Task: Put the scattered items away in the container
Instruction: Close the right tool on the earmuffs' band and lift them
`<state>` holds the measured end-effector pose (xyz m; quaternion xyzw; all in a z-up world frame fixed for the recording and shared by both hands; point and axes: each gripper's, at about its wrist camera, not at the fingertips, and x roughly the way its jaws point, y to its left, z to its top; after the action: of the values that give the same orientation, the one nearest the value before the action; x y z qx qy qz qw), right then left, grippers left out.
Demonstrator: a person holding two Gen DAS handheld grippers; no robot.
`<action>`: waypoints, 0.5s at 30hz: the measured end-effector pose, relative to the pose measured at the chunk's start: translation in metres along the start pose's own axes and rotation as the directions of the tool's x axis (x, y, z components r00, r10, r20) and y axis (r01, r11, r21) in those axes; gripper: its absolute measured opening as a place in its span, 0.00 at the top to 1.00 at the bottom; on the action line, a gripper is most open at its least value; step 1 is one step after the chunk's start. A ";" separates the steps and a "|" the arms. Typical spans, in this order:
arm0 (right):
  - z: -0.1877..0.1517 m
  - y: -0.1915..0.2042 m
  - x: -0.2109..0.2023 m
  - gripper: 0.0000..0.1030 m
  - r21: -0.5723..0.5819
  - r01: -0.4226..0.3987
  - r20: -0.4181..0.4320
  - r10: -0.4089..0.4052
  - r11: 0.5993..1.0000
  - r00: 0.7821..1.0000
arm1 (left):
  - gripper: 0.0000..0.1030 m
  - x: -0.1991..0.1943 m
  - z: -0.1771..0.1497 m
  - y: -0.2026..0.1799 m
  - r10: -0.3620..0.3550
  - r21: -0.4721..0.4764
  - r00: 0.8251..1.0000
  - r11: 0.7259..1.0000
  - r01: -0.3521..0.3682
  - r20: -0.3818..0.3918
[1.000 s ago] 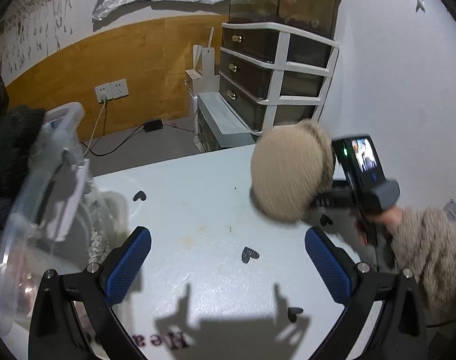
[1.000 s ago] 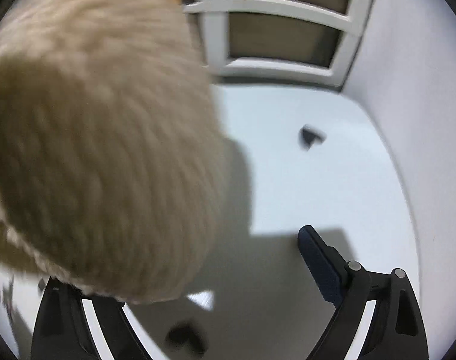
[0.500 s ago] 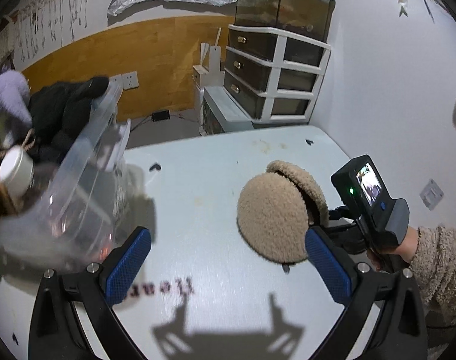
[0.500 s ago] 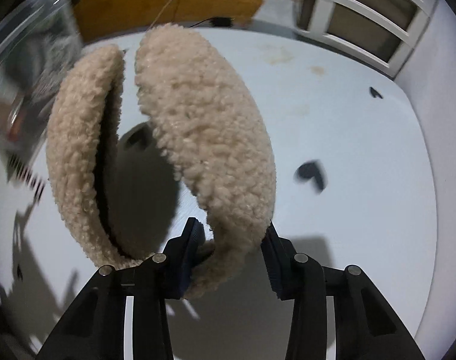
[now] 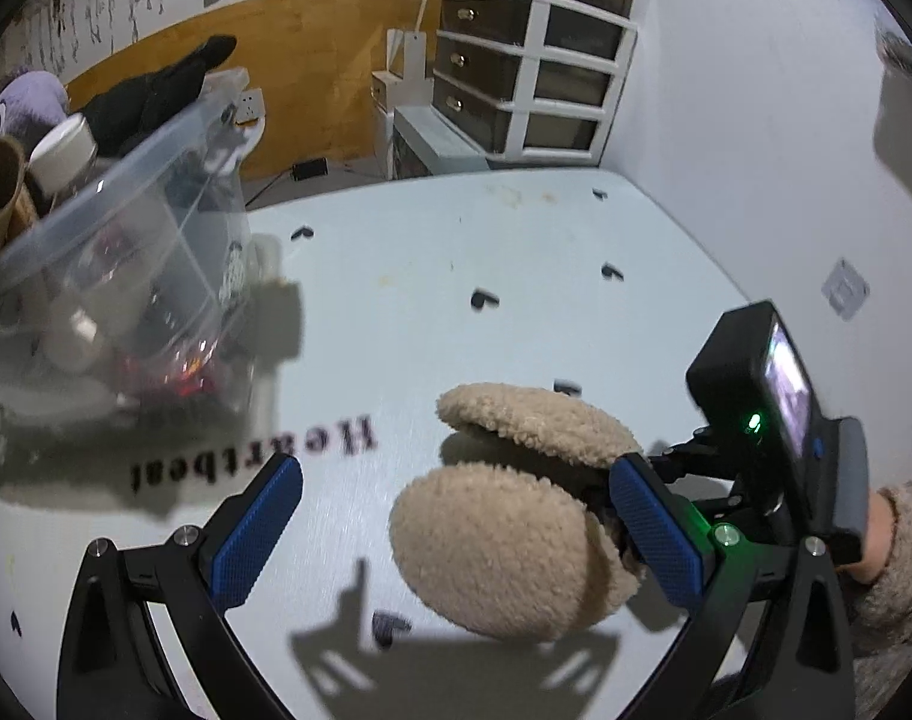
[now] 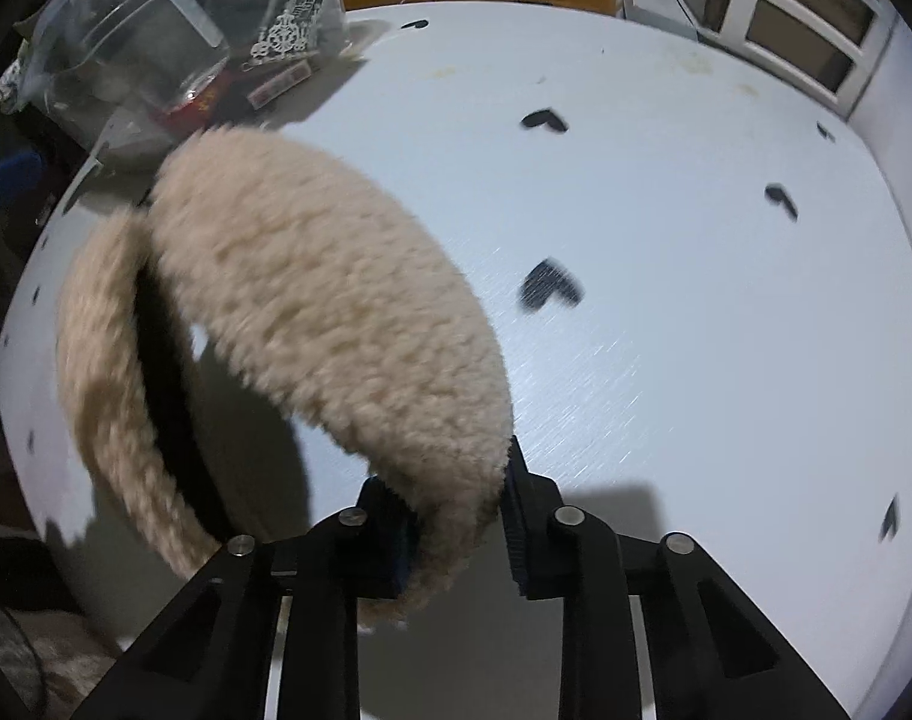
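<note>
- The right gripper (image 6: pixel 450 534) has the fuzzy beige earmuffs (image 6: pixel 312 312) between its fingers, which are closing on the lower edge of one pad — the muffs hang clear above the white worktop (image 6: pixel 696 330).
- Only the right wrist view shows that grip close up: the two fleece pads stand side by side with a dark band between them, the nearer pad pinched at its rim.
- Only the left wrist view shows the right gripper from outside, with its small lit screen and green light, held by a hand (image 5: pixel 876 540) in a fuzzy beige sleeve (image 5: pixel 900 588).
- The left gripper (image 5: pixel 456 528) has its blue fingers (image 5: pixel 258 528) spread wide with nothing between them.
- The clear plastic container (image 5: pixel 126 228) stands at the left of the worktop, well apart from the earmuffs. The left view looks across its rim at a black garment, a white-lidded jar and a cardboard tube; the right view shows only its clear wall.
- Small black heart marks (image 6: pixel 549 288) dot the worktop, and the left view alone shows black lettering (image 5: pixel 252 456).
</note>
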<state>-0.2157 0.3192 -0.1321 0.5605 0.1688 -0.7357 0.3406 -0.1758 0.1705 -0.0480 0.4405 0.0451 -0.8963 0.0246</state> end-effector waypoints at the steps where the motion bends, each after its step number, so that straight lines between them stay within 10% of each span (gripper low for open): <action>1: -0.004 0.004 -0.002 0.77 0.007 -0.009 -0.004 0.009 1.000 1.000 | 0.00 -0.001 -0.005 0.000 0.000 0.010 1.000 1.000 0.000 -0.005; 15: -0.008 0.007 -0.008 0.81 0.294 -0.086 -0.027 0.098 0.952 0.995 | 0.00 -0.030 -0.065 0.037 -0.001 -0.027 0.999 1.000 0.000 -0.032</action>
<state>-0.2043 0.3213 -0.1261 0.6270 0.0388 -0.7243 0.2843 -0.1035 0.1408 -0.0659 0.4544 0.0579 -0.8884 0.0295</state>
